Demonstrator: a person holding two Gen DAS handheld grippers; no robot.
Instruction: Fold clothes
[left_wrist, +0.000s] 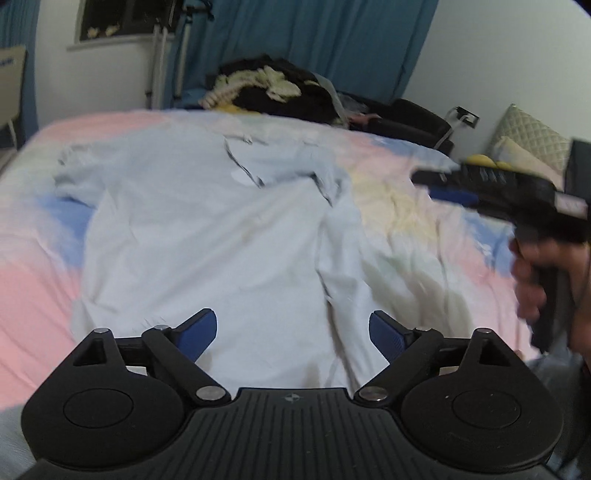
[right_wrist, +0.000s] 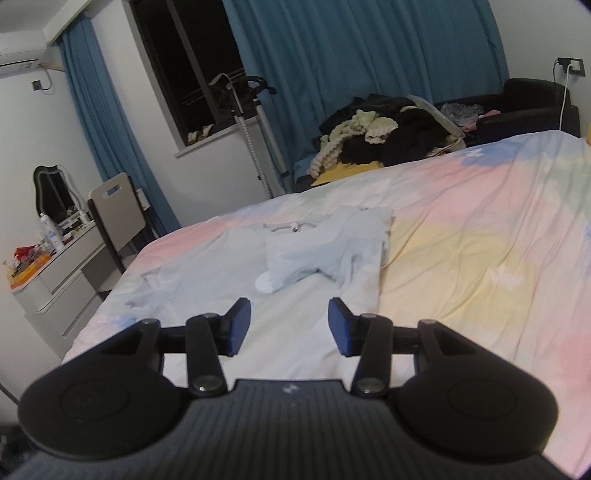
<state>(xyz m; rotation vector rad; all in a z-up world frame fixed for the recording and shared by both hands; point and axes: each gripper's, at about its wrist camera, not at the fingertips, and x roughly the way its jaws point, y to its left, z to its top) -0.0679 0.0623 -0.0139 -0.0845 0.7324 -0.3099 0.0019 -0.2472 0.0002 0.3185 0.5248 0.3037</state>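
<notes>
Left tongs (left_wrist: 293, 330): jaws spread wide, nothing between them; they hang over the near hem of the shirt.
Right tongs (right_wrist: 289, 326): jaws parted, holding nothing, above the shirt's near part; in the left wrist view they show blurred at the right edge, gripped by a hand (left_wrist: 543, 280).
Shirt (left_wrist: 207, 240): pale blue, spread flat on the bed, collar at the far end; its right sleeve is folded in across the chest, white cuff pointing near-left.
Bed (right_wrist: 480, 258): sheet in pink, yellow and blue patches, wrinkled to the right of the shirt.
Clothes pile (right_wrist: 384, 133): dark and cream garments heaped past the bed's far edge, before the blue curtain (right_wrist: 369, 55).
Dresser (right_wrist: 59, 273): far left, cluttered top, chair (right_wrist: 118, 210) beside it.
</notes>
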